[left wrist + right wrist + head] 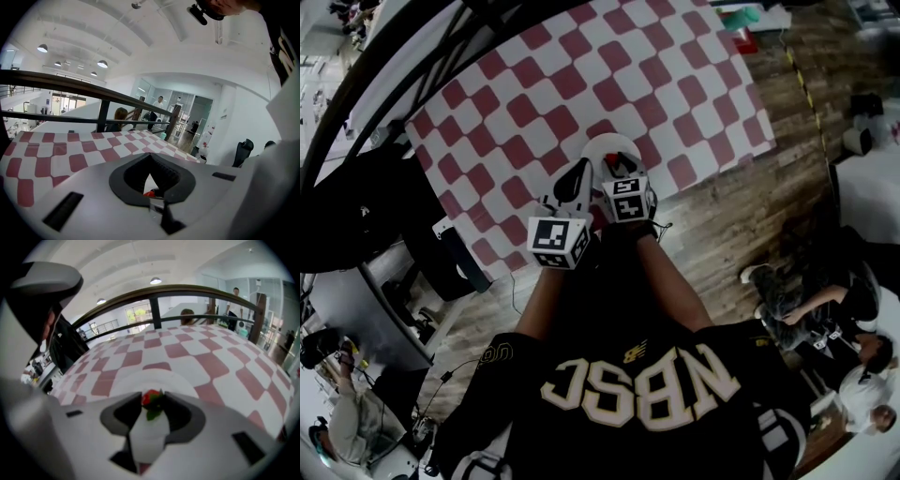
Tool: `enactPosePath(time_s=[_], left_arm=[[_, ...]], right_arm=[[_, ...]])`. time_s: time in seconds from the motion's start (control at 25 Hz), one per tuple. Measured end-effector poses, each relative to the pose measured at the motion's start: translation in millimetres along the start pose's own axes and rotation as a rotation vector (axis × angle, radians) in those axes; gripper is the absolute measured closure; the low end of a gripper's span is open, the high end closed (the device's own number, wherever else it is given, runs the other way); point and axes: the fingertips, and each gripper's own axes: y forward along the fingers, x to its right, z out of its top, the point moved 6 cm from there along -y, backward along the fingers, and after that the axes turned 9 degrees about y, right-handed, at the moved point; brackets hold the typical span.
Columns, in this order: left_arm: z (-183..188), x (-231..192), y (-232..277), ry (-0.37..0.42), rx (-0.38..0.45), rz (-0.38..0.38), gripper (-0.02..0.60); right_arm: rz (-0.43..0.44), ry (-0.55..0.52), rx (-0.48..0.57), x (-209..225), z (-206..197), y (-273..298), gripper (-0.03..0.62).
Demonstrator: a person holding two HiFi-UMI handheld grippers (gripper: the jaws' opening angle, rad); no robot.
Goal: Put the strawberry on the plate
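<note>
My right gripper (pixel 152 401) is shut on the red strawberry (pixel 151 398), which sits between the jaw tips with its green leaves hanging down. It hangs just above the white plate (pixel 117 383) on the red-and-white checked cloth. In the head view the plate (pixel 614 148) lies at the cloth's near edge, with the right gripper (pixel 621 171) over it and a little of the strawberry (pixel 620 169) showing. The left gripper (pixel 575 185) is beside it on the left, at the plate's rim. In the left gripper view the left gripper (pixel 150 157) has its jaw tips together with nothing in them.
The checked cloth (pixel 581 66) covers a table that runs away from me. A dark curved rail (pixel 187 291) borders its far side. Wooden floor (pixel 722 234) lies to the right, where people (pixel 825 309) sit. Dark furniture (pixel 356 216) stands to the left.
</note>
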Motion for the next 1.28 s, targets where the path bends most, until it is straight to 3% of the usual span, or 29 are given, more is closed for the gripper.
enactPosePath(time_s=[0.16, 0.28, 0.44, 0.76, 1.12, 1.28], left_arm=[[11.8, -4.2, -7.3, 0.025, 0.022, 0.013, 0.572], [21.2, -6.5, -14.7, 0.047, 0.041, 0.019, 0.572], [42.2, -12.0, -31.7, 0.058, 0.098, 0.035, 0.572], [90.4, -8.2, -61.8, 0.094, 0.236, 0.029, 0.572], [133.1, 24.5, -83.1, 0.169, 0.344, -0.035, 0.572], [155.0, 36.9, -94.3, 0.257, 0.386, -0.029, 0.572]], right_arm=[[0.019, -0.065, -0.046, -2.7, 2.2, 2.2, 0.439], [0.02, -0.097, -0.01, -8.4, 12.0, -11.8, 0.417], [0.022, -0.111, 0.113, -21.9, 40.5, -48.3, 0.416], [0.064, -0.107, 0.454, -55.7, 106.6, -145.7, 0.422], [0.086, -0.132, 0.719, -80.8, 145.6, -247.1, 0.535], [0.123, -0.147, 0.774, -91.3, 151.9, -275.2, 0.569]])
